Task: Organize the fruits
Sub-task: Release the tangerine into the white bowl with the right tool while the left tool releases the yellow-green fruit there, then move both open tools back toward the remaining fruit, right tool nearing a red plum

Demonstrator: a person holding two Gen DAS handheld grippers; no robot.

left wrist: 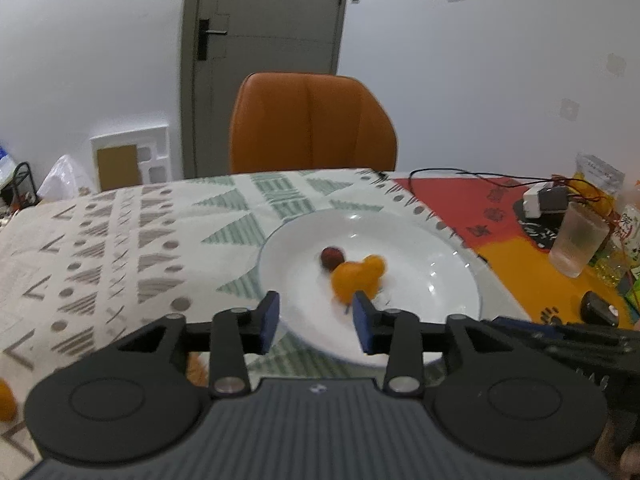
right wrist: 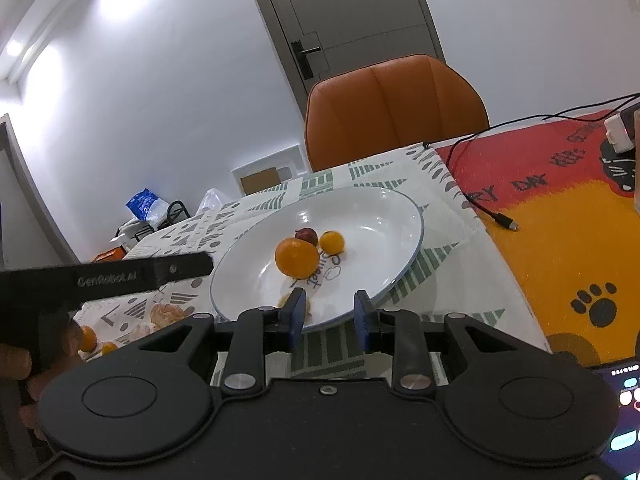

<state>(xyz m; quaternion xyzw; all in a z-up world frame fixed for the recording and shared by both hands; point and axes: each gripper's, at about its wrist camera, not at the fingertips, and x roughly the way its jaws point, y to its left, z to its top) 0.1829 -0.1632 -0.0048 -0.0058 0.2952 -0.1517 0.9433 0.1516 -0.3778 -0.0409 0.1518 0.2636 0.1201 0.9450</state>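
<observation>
Two wrist-camera views of a table set for sorting fruit. White plate [left wrist: 400, 240] [right wrist: 380, 220] on a grey-and-green patterned tablecloth [left wrist: 120, 248], used here as the landmark.

On the plate, near its middle: a large orange [right wrist: 297, 257] [left wrist: 354, 280], a smaller orange [right wrist: 333, 241] [left wrist: 374, 264] just behind and beside it, and a small dark red fruit [right wrist: 306, 236] [left wrist: 331, 257] at the back, all three bunched close together. Blurred in the left view, sharper in the right.

Left gripper [left wrist: 316, 308] hovering over the plate's near rim, blue pads moderately apart with nothing between them. Large orange just beyond the tip of the pad nearer the fruit, not gripped; whether touching it or not, unclear through the blur.

Right gripper [right wrist: 330, 304] also at the plate's near rim, pads standing narrowly apart and empty. Large orange ahead of them, clearly apart from both pads, a little toward the left-hand pad.

Off the plate, beside its near left edge in the right view: peeled orange pieces [right wrist: 168, 314] and two small oranges [right wrist: 88, 338] on the cloth.

Beyond the plate's far side: an orange chair [left wrist: 312, 124] pushed up to the table. On the other side of the plate from the peel: a red and orange mat [right wrist: 540, 200] with a black cable [right wrist: 480, 200] and, in the left view, a frosted cup [left wrist: 576, 240].
</observation>
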